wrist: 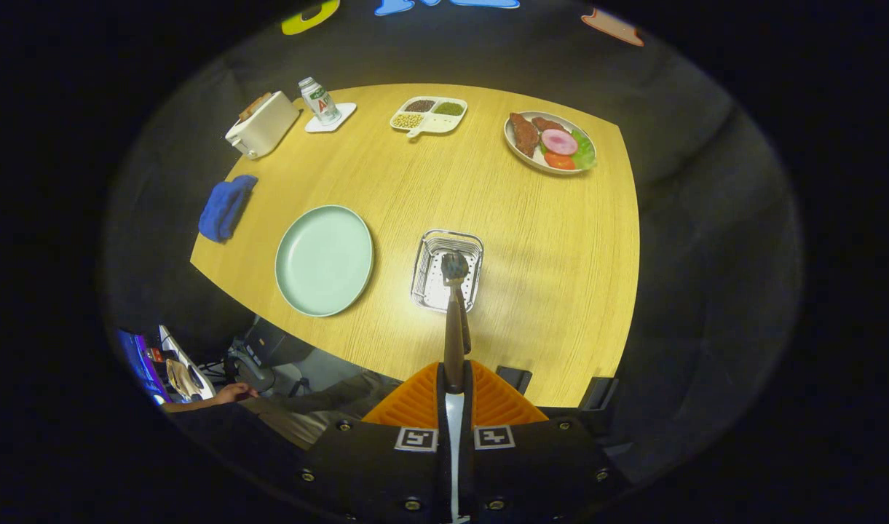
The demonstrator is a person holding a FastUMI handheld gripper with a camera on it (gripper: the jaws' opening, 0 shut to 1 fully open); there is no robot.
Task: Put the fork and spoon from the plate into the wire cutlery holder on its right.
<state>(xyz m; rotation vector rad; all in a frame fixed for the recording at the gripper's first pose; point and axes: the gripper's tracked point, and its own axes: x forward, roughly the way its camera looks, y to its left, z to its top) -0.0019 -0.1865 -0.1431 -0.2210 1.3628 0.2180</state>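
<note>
Towel (226, 207): we see it, blue and crumpled, at the table's left edge.
Toaster (262, 124): white, beyond the towel, at the far left corner.
Bottle (319, 100): we see it upright on a white coaster (340, 116), just right of the toaster.
Plate (325, 260): pale green; we find it bare, lying left of the holder and apart from it.
Tray (428, 115): white, with compartments of grains and beans, at the far edge of the table (546, 291).
Holder (447, 270): the wire basket sits right of the plate, just ahead of our fingers.
Utensil (455, 320): we grip its wooden handle; its metal head hangs over the holder's opening. We cannot tell whether it is the fork or the spoon, nor whether its tip touches the basket.
Gripper (454, 378): our fingers are closed nearly together, both pressing the handle between them.
Food plate (550, 142): meat, ham, tomato and lettuce, at the far right.
</note>
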